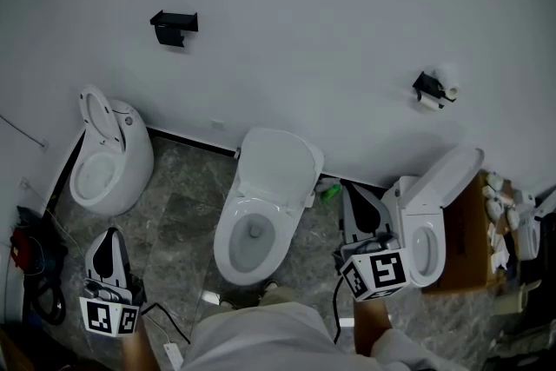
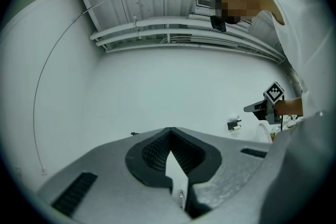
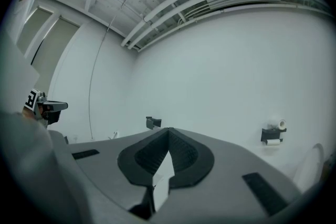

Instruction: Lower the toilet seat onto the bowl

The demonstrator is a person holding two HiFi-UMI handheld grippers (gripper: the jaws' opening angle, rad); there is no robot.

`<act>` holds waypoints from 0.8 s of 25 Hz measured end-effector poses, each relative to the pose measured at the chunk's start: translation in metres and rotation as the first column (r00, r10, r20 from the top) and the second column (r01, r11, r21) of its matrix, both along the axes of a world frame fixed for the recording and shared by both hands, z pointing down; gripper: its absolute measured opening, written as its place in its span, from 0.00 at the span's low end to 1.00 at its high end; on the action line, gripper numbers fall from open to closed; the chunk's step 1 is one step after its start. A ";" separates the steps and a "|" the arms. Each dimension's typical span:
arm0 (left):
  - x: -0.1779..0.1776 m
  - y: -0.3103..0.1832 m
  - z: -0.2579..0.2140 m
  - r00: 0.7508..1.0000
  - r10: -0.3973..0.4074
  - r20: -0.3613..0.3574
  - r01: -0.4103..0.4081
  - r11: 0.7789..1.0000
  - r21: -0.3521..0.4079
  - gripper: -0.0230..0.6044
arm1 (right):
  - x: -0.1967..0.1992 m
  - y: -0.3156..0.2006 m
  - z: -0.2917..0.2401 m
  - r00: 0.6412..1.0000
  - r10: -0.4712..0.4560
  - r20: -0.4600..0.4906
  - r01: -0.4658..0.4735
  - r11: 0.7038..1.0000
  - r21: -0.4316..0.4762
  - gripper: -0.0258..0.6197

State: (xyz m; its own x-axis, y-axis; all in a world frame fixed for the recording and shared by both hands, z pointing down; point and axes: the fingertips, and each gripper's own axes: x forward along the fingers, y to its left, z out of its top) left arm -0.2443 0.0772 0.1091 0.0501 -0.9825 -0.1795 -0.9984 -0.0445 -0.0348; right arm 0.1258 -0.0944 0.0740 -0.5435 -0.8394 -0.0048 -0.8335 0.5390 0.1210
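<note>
Your left gripper is low at the left, over the grey stone floor. Its jaws are clenched tip to tip with nothing between them. Your right gripper is on the other side, between the middle toilet and the right toilet. Its jaws are also closed and empty. Neither gripper touches any toilet.

The toilet seat is on the middle toilet, straight ahead of you. It's raised and stands up at the back against the white wall. The seat can't be told apart from the lid from above. The bowl below it is open, rim bare, water showing in the middle.

The left toilet is well apart near the corner, with its seat up too. The right toilet also has its lid up, and sits just beside a brown box.

There's a small green thing on the floor between the middle and right toilets. One black holder is high on the wall at the left. Another holder with a paper roll is at the right. Cables and a red item lie at the far left edge.
</note>
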 end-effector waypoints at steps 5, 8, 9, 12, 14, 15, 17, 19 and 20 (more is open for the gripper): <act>0.001 0.005 -0.001 1.000 0.008 0.002 -0.008 1.000 0.002 0.04 | -0.003 0.007 -0.002 1.000 -0.006 -0.007 0.006 1.000 0.004 0.04; -0.001 0.010 0.000 1.000 0.008 0.003 -0.008 1.000 0.000 0.04 | -0.005 0.013 -0.002 1.000 -0.007 -0.006 0.007 1.000 0.003 0.04; -0.001 0.011 0.000 1.000 0.009 0.003 -0.009 1.000 0.000 0.04 | -0.006 0.014 -0.001 1.000 -0.007 -0.006 0.007 1.000 0.002 0.04; -0.003 0.015 0.001 1.000 0.010 0.002 -0.010 1.000 -0.001 0.04 | -0.010 0.018 0.001 1.000 -0.010 -0.013 0.010 1.000 0.000 0.04; -0.003 0.019 0.003 1.000 0.009 0.001 -0.009 1.000 -0.003 0.04 | -0.012 0.021 0.003 1.000 -0.015 -0.016 0.015 1.000 -0.001 0.04; -0.004 0.020 0.003 1.000 0.008 0.001 -0.008 1.000 -0.005 0.04 | -0.013 0.022 0.004 1.000 -0.016 -0.016 0.016 1.000 -0.002 0.04; -0.005 0.022 0.003 1.000 0.008 0.002 -0.008 1.000 -0.008 0.04 | -0.015 0.024 0.004 1.000 -0.018 -0.017 0.018 1.000 -0.003 0.04; -0.005 0.022 0.003 1.000 0.009 0.004 -0.009 1.000 -0.010 0.04 | -0.016 0.025 0.005 1.000 -0.018 -0.020 0.018 1.000 -0.005 0.04; -0.005 0.022 0.003 1.000 0.010 0.005 -0.010 1.000 -0.011 0.04 | -0.016 0.025 0.005 1.000 -0.018 -0.020 0.018 1.000 -0.005 0.04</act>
